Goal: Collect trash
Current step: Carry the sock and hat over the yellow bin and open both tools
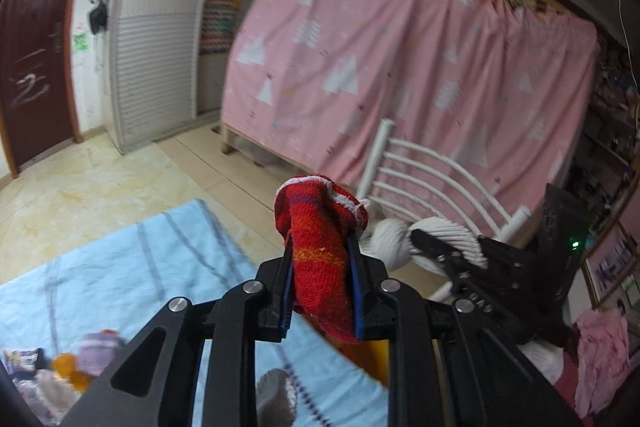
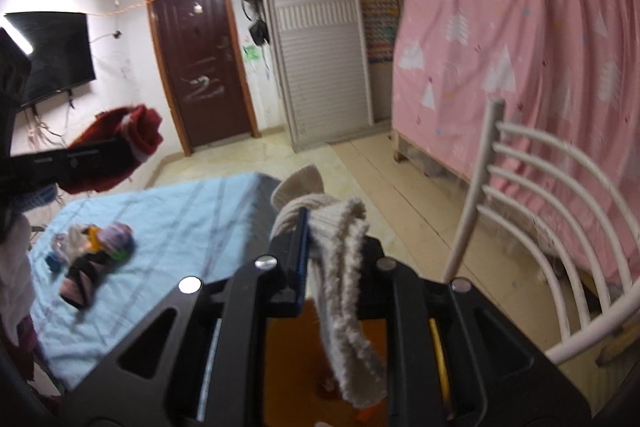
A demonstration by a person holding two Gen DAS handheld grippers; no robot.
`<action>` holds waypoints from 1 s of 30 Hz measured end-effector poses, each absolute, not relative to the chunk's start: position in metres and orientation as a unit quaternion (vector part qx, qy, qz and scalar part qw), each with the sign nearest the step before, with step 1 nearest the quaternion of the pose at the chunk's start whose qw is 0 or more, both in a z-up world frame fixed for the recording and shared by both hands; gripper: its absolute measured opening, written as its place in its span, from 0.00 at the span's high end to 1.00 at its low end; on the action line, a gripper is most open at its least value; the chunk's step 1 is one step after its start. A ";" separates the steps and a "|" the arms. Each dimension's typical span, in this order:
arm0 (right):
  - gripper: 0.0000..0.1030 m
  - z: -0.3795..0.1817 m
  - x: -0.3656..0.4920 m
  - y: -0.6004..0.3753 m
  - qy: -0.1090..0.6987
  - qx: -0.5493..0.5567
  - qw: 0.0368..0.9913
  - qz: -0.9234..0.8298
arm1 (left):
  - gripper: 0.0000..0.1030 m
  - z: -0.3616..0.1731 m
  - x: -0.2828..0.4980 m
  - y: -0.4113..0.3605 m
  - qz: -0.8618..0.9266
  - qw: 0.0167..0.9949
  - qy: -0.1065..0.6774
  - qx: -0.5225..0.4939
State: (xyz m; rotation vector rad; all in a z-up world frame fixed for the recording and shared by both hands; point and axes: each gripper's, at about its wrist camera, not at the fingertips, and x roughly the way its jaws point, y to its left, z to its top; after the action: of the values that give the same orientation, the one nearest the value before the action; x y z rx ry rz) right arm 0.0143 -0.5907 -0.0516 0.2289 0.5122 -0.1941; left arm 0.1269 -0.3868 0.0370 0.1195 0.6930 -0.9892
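My right gripper is clamped on a cream knitted sock, whose loose end droops toward six o'clock over the jaws. At nine o'clock my left gripper carries a dark red sock, blurred. Below it, toward eight o'clock, a light blue cloth covers a table, with a small heap of mixed socks lying on it. A white chair back stands at three o'clock before a pink curtain. A brown door sits near eleven o'clock.

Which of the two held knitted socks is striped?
The red knitted sock in the left gripper: orange bands, white cuff. The right gripper holds a plain cream ribbed sock.
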 end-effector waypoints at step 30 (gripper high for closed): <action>0.24 -0.054 0.001 -0.610 0.233 0.176 0.949 -0.118 | 0.46 -0.001 0.122 -0.434 -0.492 0.774 0.393 0.063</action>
State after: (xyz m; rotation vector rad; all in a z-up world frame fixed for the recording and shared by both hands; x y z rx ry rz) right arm 0.0013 -0.6097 -0.0544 0.3577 0.4745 -0.2404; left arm 0.1225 -0.4337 -0.0011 0.1363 0.8509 -1.0658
